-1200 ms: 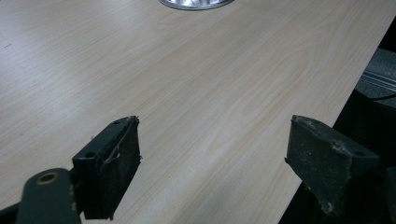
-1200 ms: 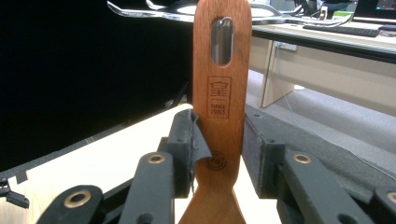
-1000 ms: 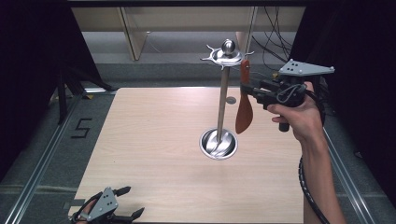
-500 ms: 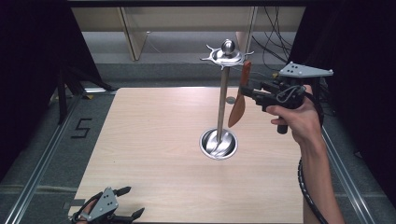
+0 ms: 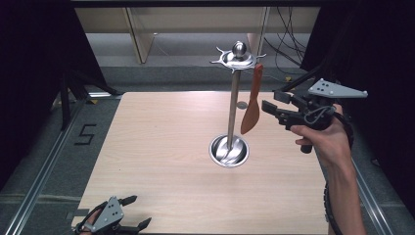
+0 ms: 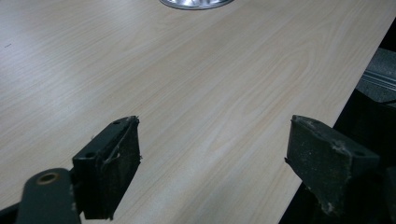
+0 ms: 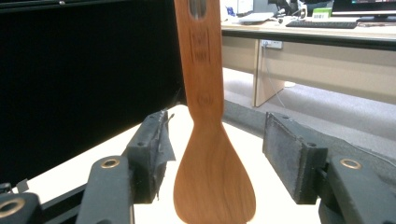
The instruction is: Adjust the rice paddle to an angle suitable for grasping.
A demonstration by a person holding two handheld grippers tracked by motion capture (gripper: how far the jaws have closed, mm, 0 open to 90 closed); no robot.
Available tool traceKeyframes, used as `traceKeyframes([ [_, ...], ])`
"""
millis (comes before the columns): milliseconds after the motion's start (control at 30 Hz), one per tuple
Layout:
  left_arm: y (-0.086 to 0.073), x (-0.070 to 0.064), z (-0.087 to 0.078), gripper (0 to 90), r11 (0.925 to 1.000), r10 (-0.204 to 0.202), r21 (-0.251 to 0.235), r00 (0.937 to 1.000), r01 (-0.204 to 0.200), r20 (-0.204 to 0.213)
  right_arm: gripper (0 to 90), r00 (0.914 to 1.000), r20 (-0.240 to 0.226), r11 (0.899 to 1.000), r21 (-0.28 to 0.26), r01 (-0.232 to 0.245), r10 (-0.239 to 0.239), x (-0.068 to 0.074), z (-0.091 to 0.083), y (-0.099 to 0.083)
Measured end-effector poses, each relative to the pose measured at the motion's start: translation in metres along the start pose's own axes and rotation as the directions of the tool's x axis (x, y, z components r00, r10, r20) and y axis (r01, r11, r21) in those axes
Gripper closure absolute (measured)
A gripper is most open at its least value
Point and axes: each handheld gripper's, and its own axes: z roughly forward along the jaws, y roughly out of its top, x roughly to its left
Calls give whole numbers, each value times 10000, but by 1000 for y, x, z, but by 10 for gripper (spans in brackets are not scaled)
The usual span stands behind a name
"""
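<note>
A metal utensil stand [image 5: 233, 105] rises from a round base [image 5: 229, 150] at the table's middle, and its base edge [image 6: 196, 3] also shows in the left gripper view. A wooden spatula [image 5: 251, 110] hangs blade down from a hook on the stand's right side. My right gripper [image 5: 272, 100] is open just right of the spatula, not touching it. In the right gripper view the spatula [image 7: 212, 154] hangs between and just beyond my right gripper [image 7: 217, 140]. My left gripper [image 5: 139, 211] sits open at the table's front left corner. Nothing lies between the jaws of the left gripper [image 6: 212, 149].
The light wooden table [image 5: 161, 147] has metal rails along its left and right sides. A small round mark [image 5: 242, 105] lies on the table behind the stand. Cables and desk legs stand on the floor beyond the far edge.
The spatula's blade swung left toward the pole and has come partway back. My right gripper has drawn back slightly to the right. The left gripper has stayed put.
</note>
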Motion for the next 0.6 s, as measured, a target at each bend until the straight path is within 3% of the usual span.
traceKeyframes([
  [167,0,1,0,168,9998,141,131,9999,-141,-35,408,9999,79,9999,67,-84,84,0,-5,-10],
  [200,0,-2,1,169,9996,-240,-135,9997,241,56,403,9998,188,9999,123,-22,20,1,-7,-16],
  [233,0,0,0,168,9999,49,116,10000,-49,-20,402,9998,202,9999,142,-30,27,1,-7,-19],
  [333,0,0,0,169,10000,22,-1,10000,-22,-15,399,9992,347,9998,60,213,-215,-1,-7,-25],
  [367,0,0,0,169,10000,-12,1,10000,12,-1,399,9996,296,9997,230,-39,33,1,-7,-27],
  [400,0,-2,1,169,9997,-217,-140,9998,218,48,399,9995,311,9997,230,106,-113,0,-7,-30],
  [467,0,0,0,168,10000,63,76,10000,-63,-31,397,9990,411,9995,269,171,-182,0,-7,-35],
  [567,0,0,0,168,10000,-4,8,10000,4,-12,394,9992,357,9990,417,-182,167,3,-9,-42],
  [600,0,0,0,169,10000,-8,9,10000,8,-16,393,9991,403,9996,252,139,-149,2,-9,-45],
])
